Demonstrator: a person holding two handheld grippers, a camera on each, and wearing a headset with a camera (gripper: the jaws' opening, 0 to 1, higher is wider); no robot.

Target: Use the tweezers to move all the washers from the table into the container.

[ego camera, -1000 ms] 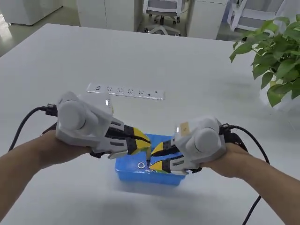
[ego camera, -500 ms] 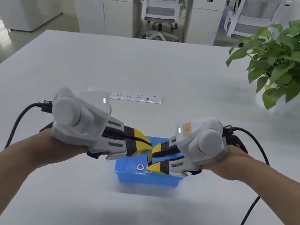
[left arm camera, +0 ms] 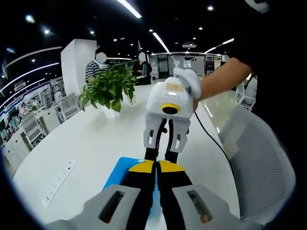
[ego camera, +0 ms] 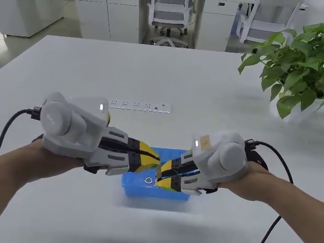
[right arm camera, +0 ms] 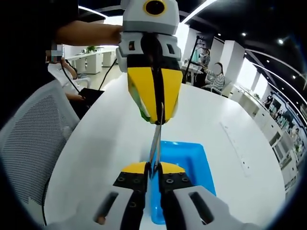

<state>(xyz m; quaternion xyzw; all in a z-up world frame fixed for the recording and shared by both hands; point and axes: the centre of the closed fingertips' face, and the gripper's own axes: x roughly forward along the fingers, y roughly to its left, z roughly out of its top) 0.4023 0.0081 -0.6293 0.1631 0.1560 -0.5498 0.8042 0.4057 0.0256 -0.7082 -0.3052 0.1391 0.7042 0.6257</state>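
A thin metal pair of tweezers (right arm camera: 156, 141) runs between the two grippers, which meet tip to tip over a blue container (ego camera: 135, 188). My right gripper (right arm camera: 153, 168) is shut on the tweezers' near end. The far end goes into the closed yellow jaws of my left gripper (right arm camera: 158, 117). In the head view the left gripper (ego camera: 153, 158) comes in from the left and the right gripper (ego camera: 161, 177) from the right. One small metal washer (ego camera: 148, 180) lies inside the container, just below the tips. The left gripper view has its own jaws (left arm camera: 156, 165) pressed together above the container (left arm camera: 117, 175).
A white power strip (ego camera: 136, 106) lies on the white table beyond the grippers. A potted green plant (ego camera: 291, 66) stands at the right edge. Office chairs (ego camera: 169, 15) stand past the far edge. A black cable (ego camera: 276, 157) trails from the right gripper.
The camera has tilted, so the scene sits a little lower and further left. Both grippers stay tip to tip over the container, and the washer has not moved.
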